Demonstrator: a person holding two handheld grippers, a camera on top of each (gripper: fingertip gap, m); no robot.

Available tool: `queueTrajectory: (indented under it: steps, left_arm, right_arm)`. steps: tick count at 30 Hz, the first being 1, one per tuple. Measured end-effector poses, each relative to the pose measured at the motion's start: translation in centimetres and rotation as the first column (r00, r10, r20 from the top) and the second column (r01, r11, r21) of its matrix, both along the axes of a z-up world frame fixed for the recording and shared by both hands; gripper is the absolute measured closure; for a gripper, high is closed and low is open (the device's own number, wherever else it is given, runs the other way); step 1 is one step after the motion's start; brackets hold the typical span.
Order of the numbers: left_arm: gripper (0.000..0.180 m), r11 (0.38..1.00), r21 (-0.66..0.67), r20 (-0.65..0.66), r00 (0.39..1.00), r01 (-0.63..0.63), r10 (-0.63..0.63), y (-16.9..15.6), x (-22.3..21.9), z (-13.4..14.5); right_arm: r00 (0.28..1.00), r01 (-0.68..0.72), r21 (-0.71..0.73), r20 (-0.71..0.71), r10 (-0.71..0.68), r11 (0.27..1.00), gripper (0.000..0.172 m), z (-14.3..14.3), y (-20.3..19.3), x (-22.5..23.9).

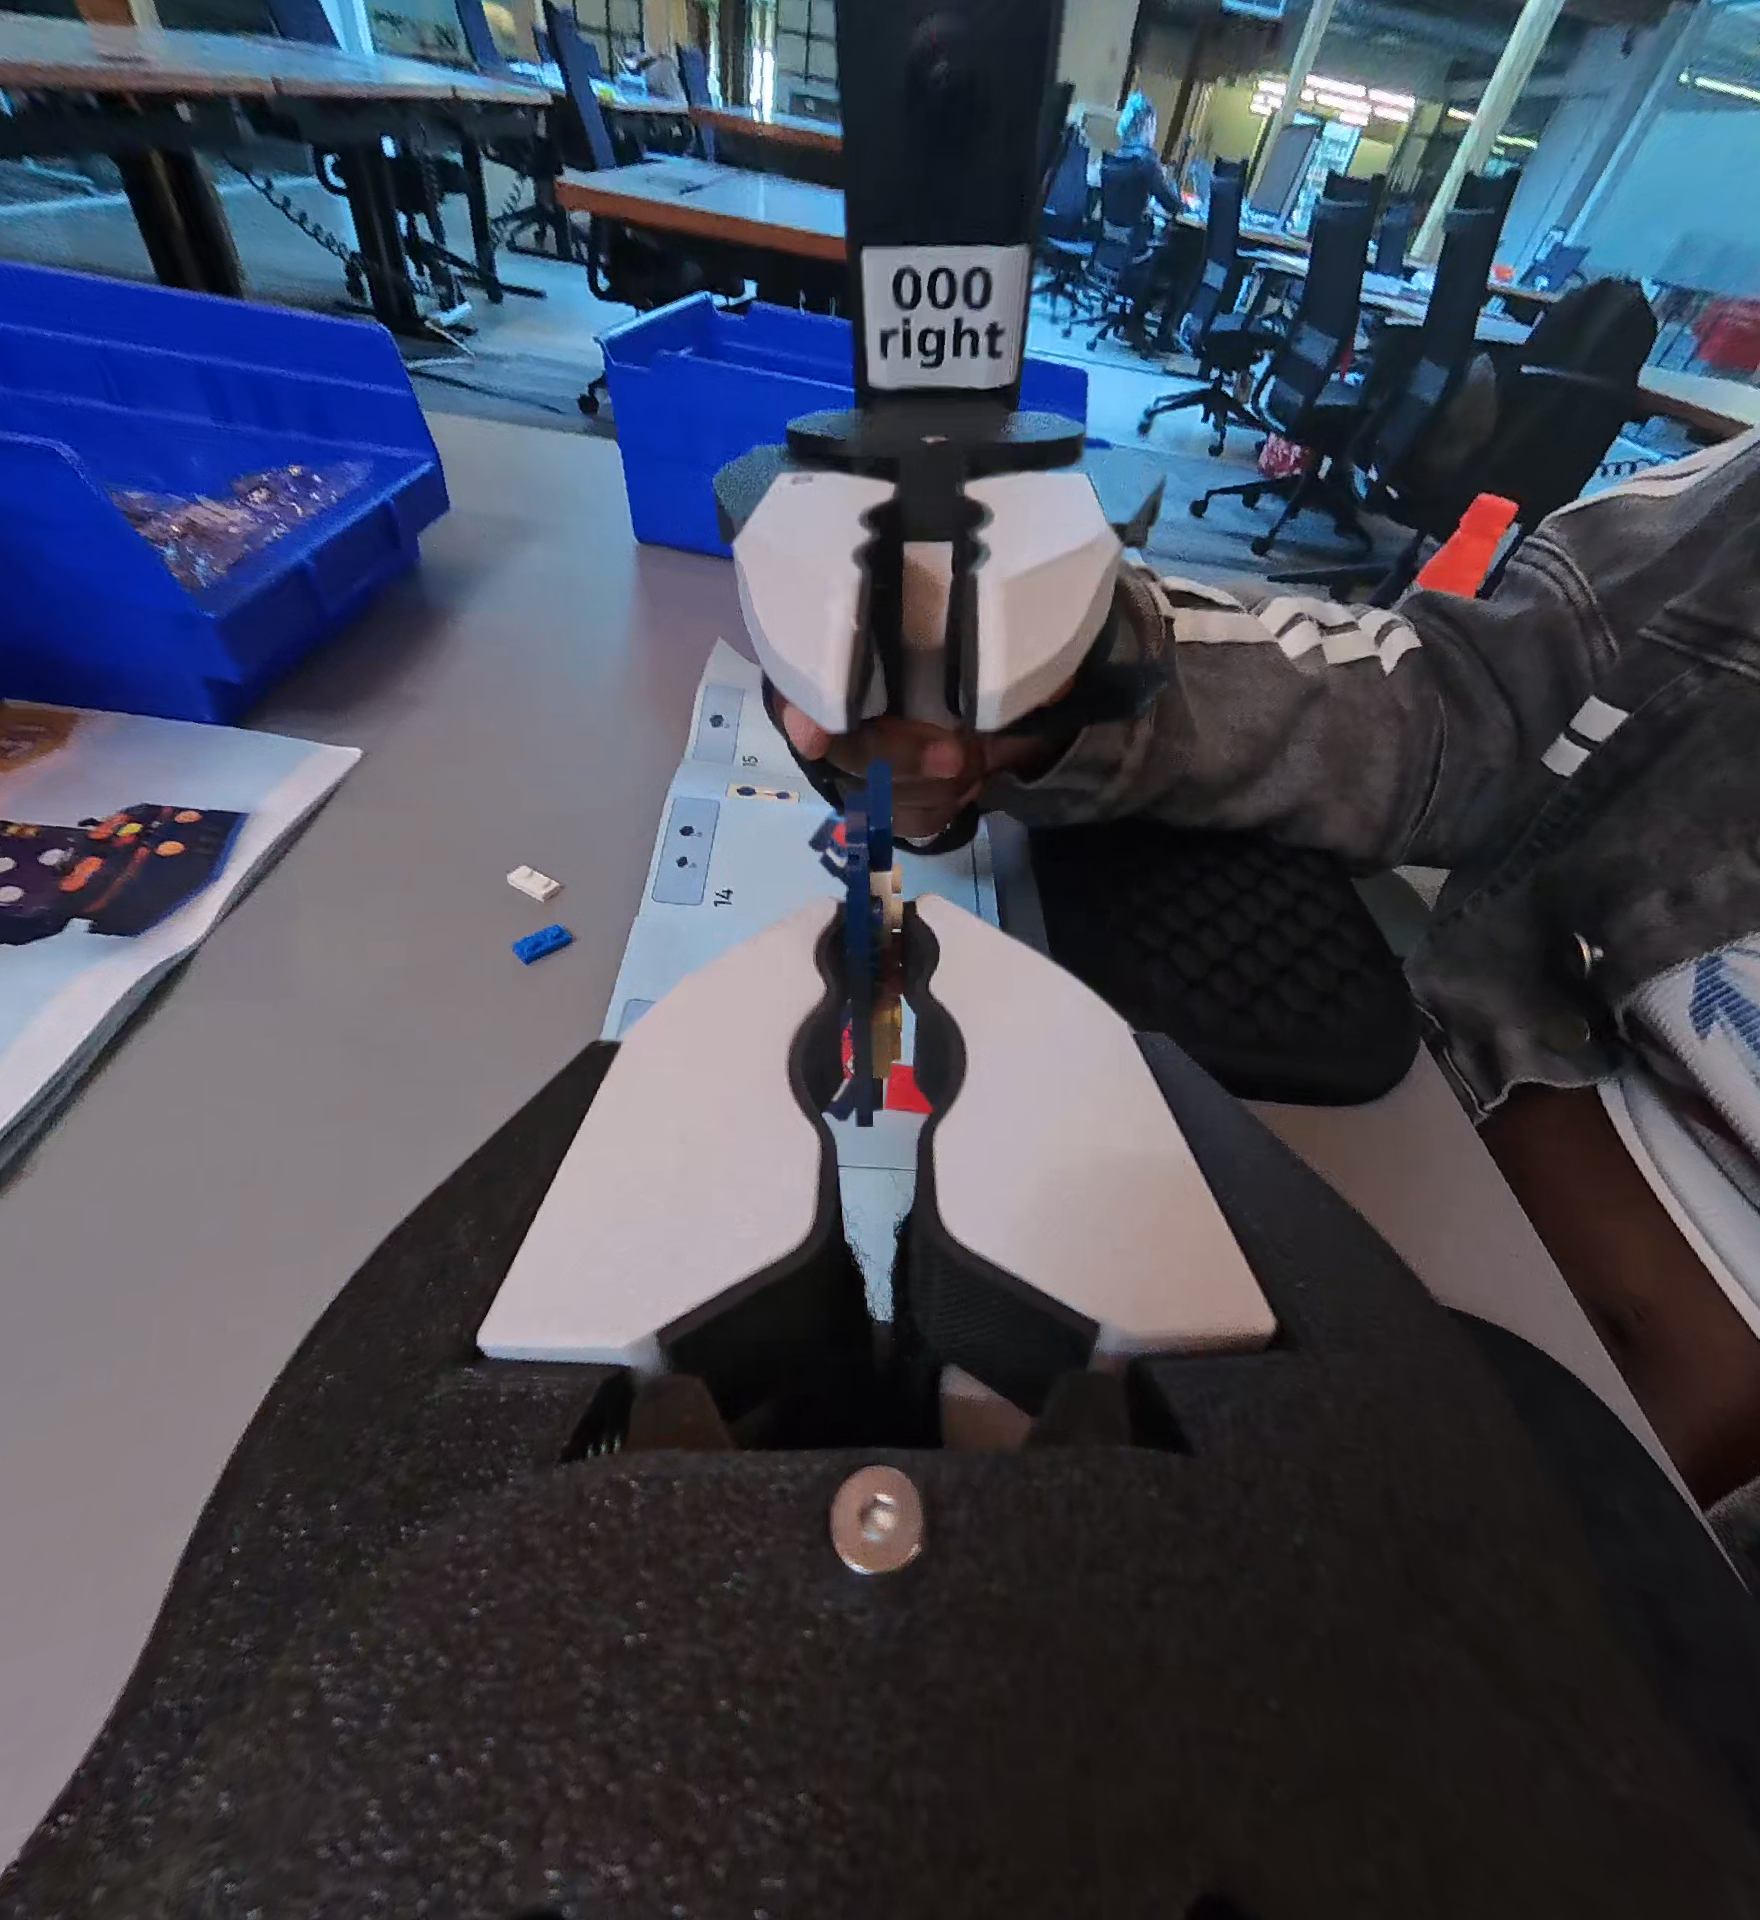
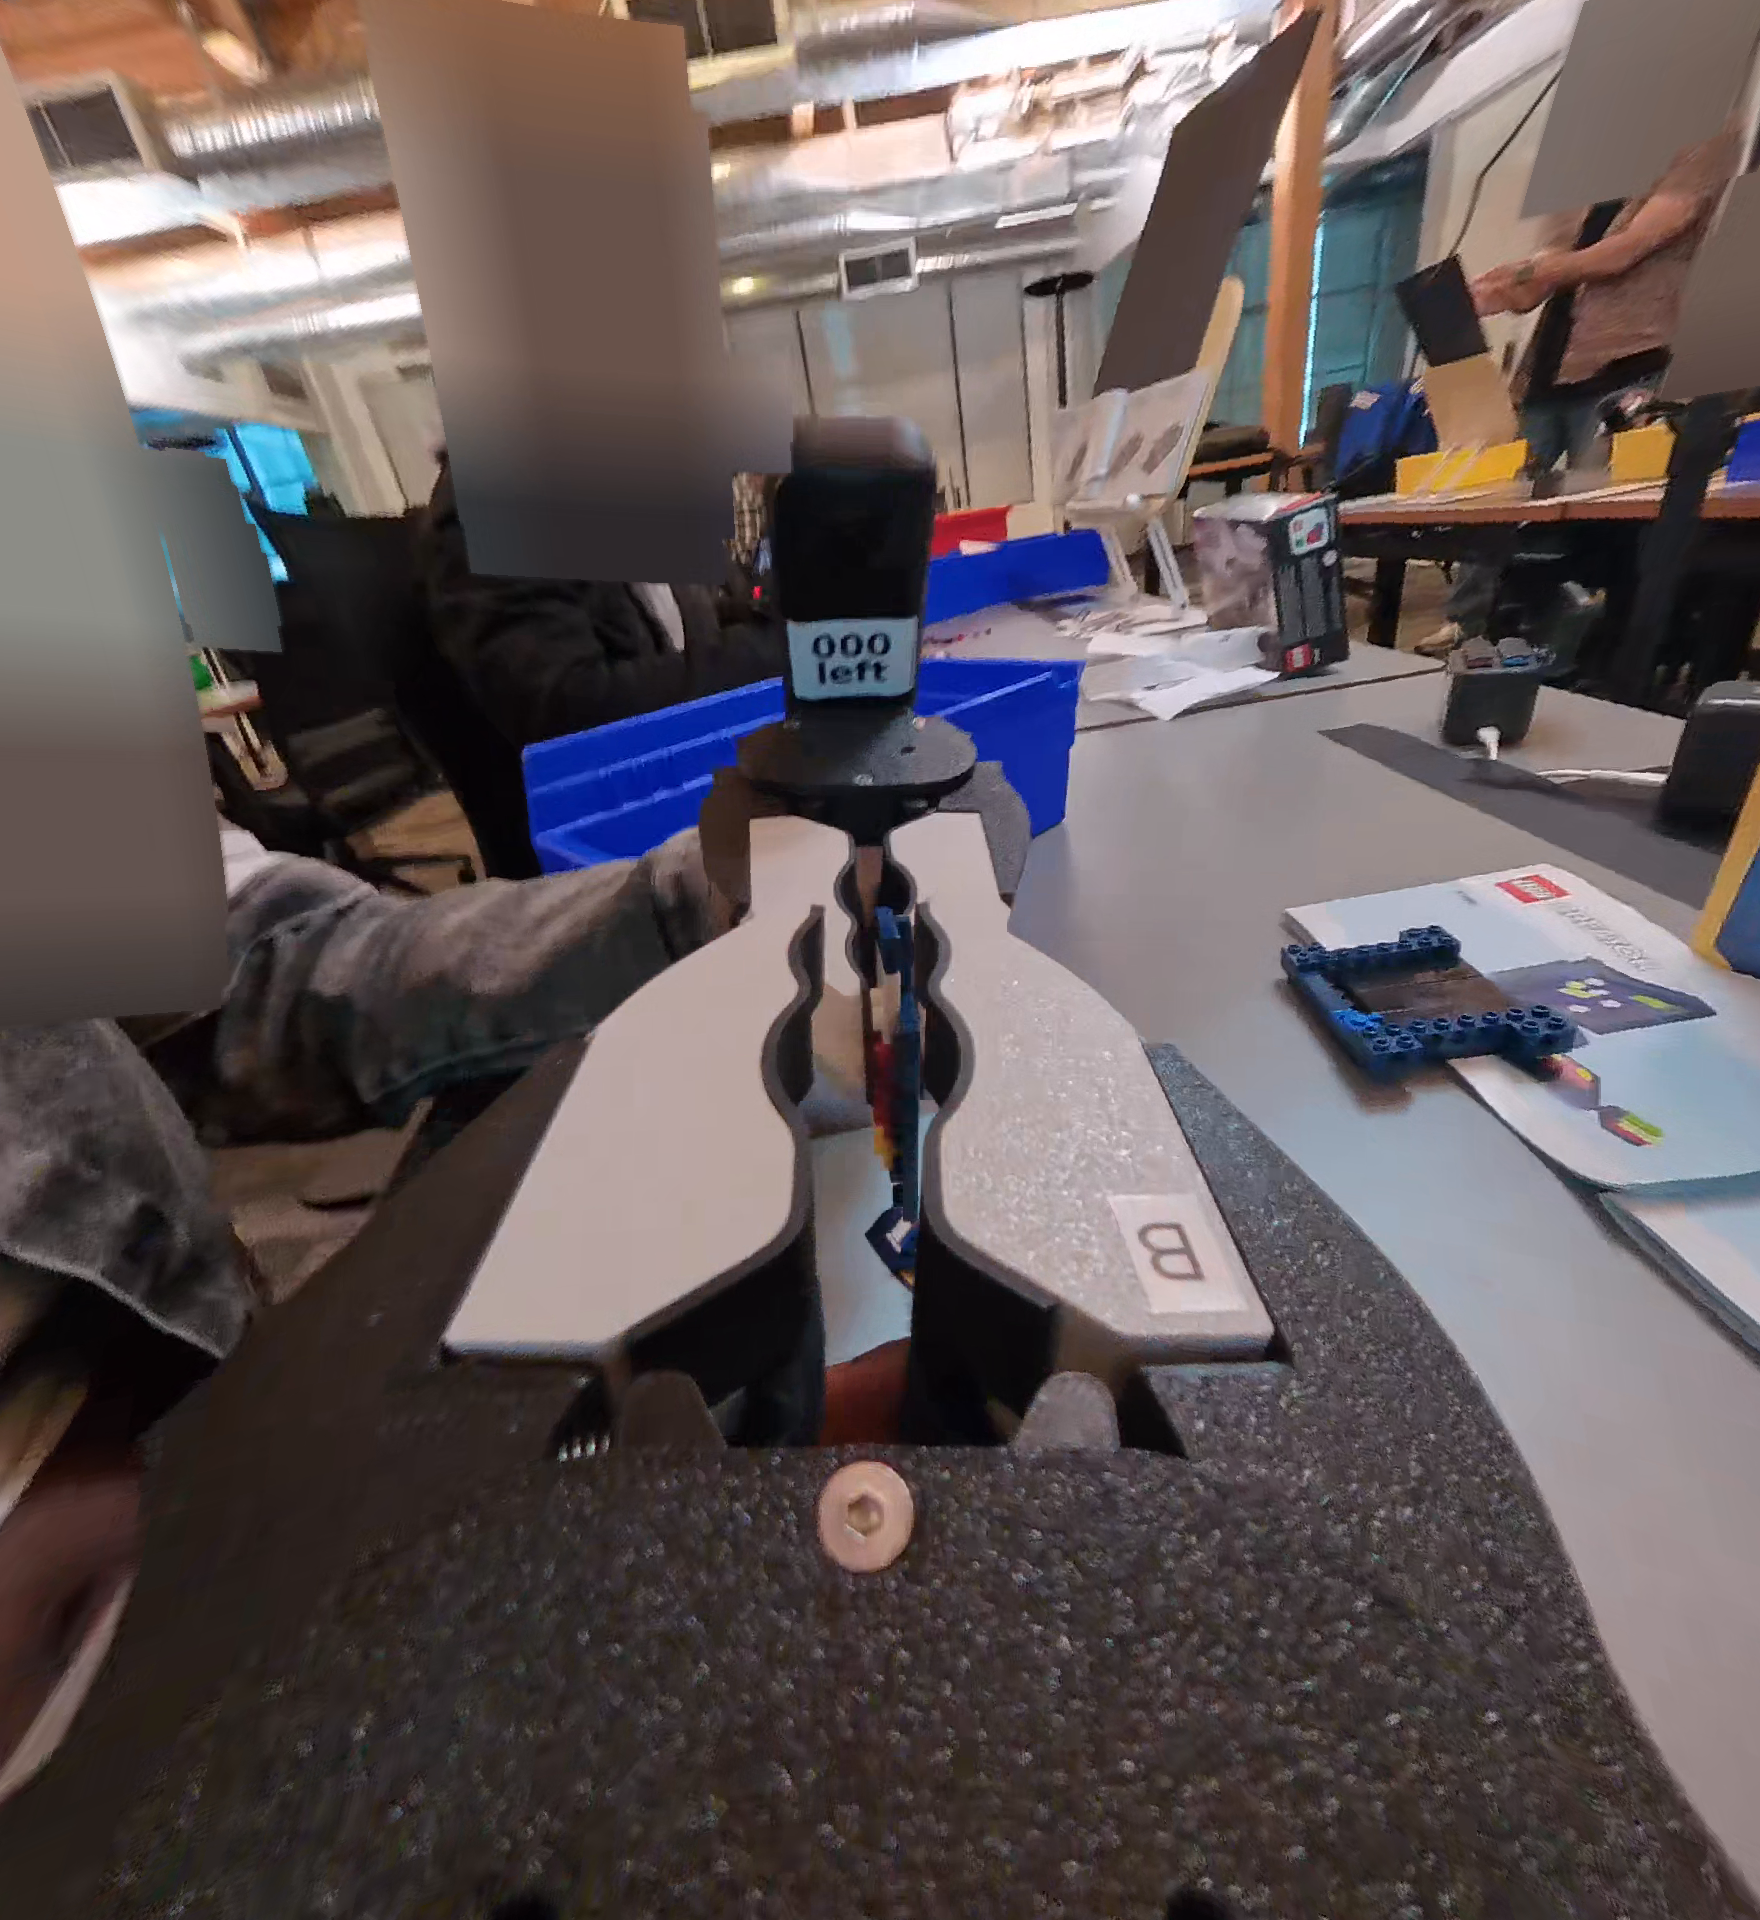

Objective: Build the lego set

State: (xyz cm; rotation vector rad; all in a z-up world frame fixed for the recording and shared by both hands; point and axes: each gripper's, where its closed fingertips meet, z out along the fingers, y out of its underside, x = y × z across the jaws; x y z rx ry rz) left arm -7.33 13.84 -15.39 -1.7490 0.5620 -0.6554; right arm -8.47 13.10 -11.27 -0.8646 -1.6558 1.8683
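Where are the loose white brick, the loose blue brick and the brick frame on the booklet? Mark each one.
loose white brick [image 1: 534, 883]: left wrist view, its top face.
loose blue brick [image 1: 541, 943]: left wrist view, its top face.
brick frame [image 2: 1375, 956]: right wrist view, its studded blue far rail.

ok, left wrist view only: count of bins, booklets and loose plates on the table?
Blue bins: 2 (left, centre)
Booklets: 2 (left, centre)
Loose plates: 2 (white, blue)
Total: 6
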Motion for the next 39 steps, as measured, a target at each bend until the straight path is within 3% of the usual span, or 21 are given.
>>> queueTrajectory:
  steps: [6,11,15,18,20,23,27,28,30,39]
  left_arm:
    - [0.173,0.999,-0.039,-0.024,0.999,0.027,-0.028,-0.2,0.4,-0.7]
    - [0.173,0.997,-0.06,-0.125,0.991,0.045,-0.052,-0.5,0.7,-1.8]
    - [0.172,0.996,-0.088,-0.235,0.971,0.014,-0.035,-0.3,0.4,-2.9]
    - [0.173,0.993,-0.11,-0.25,0.966,0.04,-0.066,-0.6,0.8,-3.3]
    - [0.173,0.994,-0.105,-0.242,0.968,0.041,-0.066,-0.6,0.9,-3.2]
    - [0.171,0.998,-0.055,-0.189,0.981,0.034,-0.044,-0.3,0.9,-2.1]
    - [0.148,1.0,0.017,-0.075,0.997,-0.005,0.006,0.4,0.7,-0.4]
    - [0.149,1.0,0.027,-0.047,0.999,0.002,-0.001,0.4,0.9,-0.1]
    - [0.169,0.997,0.065,0.005,0.999,0.037,-0.038,0.1,1.4,0.6]
    - [0.172,0.995,0.096,0.017,1.0,0.019,-0.021,0.0,0.5,1.1]
  right_arm:
    - [0.997,0.071,0.237,-0.031,-0.065,0.969,0.163,-1.6,-0.6,-0.4]
    - [1.0,-0.007,0.179,0.019,0.004,0.984,0.159,-1.7,-1.1,0.0]
    - [0.986,-0.07,0.159,0.161,0.044,0.985,0.146,-3.5,-1.1,-0.1]
    - [0.981,-0.071,0.245,0.195,0.022,0.967,0.152,-4.9,-1.3,-0.3]
    - [0.985,-0.075,0.26,0.171,0.031,0.963,0.166,-4.7,-1.4,-0.1]
    - [0.991,-0.05,0.218,0.135,0.021,0.975,0.166,-3.8,-1.1,-0.2]
    - [0.998,-0.031,0.016,0.05,0.031,0.999,0.166,-1.2,-0.5,-0.1]
    - [0.999,-0.037,-0.038,0.026,0.038,0.999,0.166,-0.6,-0.4,0.0]
    - [0.999,-0.043,-0.095,0.0,0.043,0.995,0.166,0.0,-0.3,0.1]
    - [0.998,-0.04,-0.046,0.047,0.042,0.998,0.166,-0.7,0.0,0.1]
